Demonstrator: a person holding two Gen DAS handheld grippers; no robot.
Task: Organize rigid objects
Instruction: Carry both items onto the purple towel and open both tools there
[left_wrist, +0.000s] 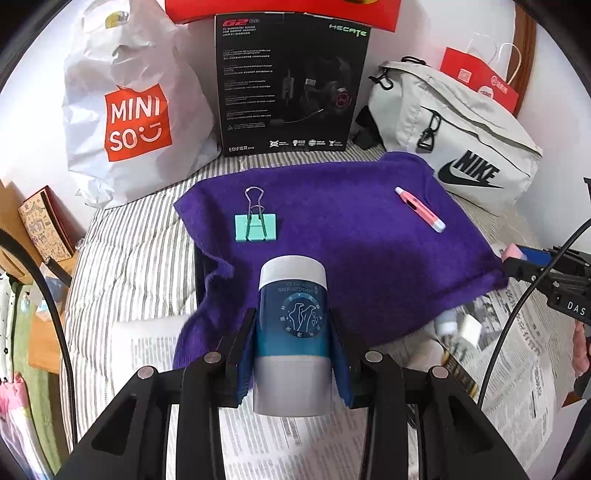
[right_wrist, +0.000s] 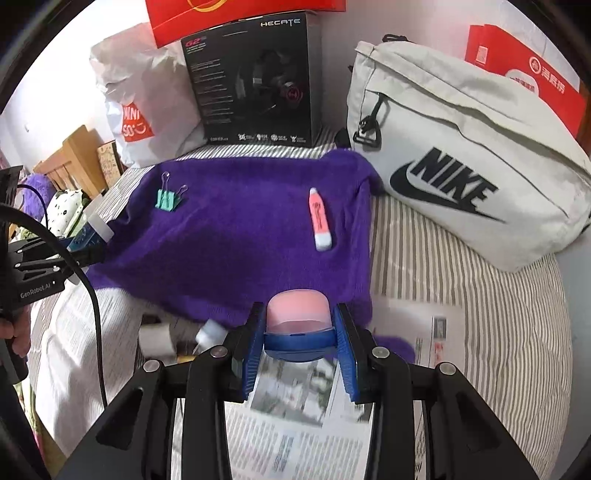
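Green binder clip (left_wrist: 255, 226) and pink marker (left_wrist: 420, 209) lie apart on purple towel (left_wrist: 351, 236).

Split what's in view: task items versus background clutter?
Job items:
- blue-and-white canister in left gripper
- pink-and-blue eraser in right gripper
- green binder clip, pink highlighter, both on purple towel

Lying about:
- Miniso bag
- headset box
- Nike bag
- newspaper

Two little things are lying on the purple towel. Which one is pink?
The pink marker pen with white ends, lying near the towel's right side by the pale Nike bag. The other, the mint-green binder clip, sits toward the left.
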